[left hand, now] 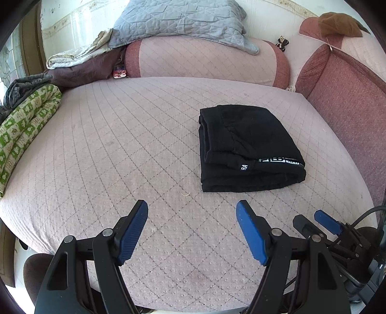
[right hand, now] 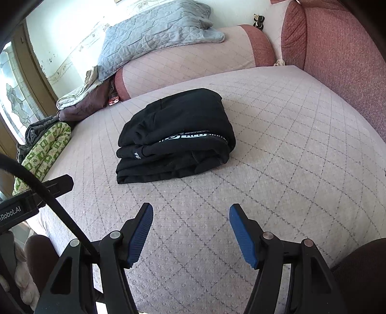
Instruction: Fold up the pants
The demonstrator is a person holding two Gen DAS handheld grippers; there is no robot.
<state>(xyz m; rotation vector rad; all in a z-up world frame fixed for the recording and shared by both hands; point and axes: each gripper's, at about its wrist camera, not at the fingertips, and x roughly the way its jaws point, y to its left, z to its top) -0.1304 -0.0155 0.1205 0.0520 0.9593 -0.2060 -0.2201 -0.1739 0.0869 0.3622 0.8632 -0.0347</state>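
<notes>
The black pants (left hand: 248, 149) lie folded in a compact stack on the pink quilted sofa seat (left hand: 120, 145), with a white-lettered band along the front fold. In the right wrist view the pants (right hand: 176, 137) lie just ahead, left of centre. My left gripper (left hand: 191, 210) is open and empty, held above the seat short of the pants. My right gripper (right hand: 190, 213) is open and empty, also short of the stack. The right gripper's blue fingertip (left hand: 325, 221) shows at the lower right of the left wrist view.
A grey quilted pillow (left hand: 178, 19) rests on the pink bolster (left hand: 205, 60) at the back. A green patterned blanket (left hand: 26, 125) and dark clothes lie at the left. The red sofa back (left hand: 349, 108) rises on the right. A cable (right hand: 48, 193) crosses the lower left.
</notes>
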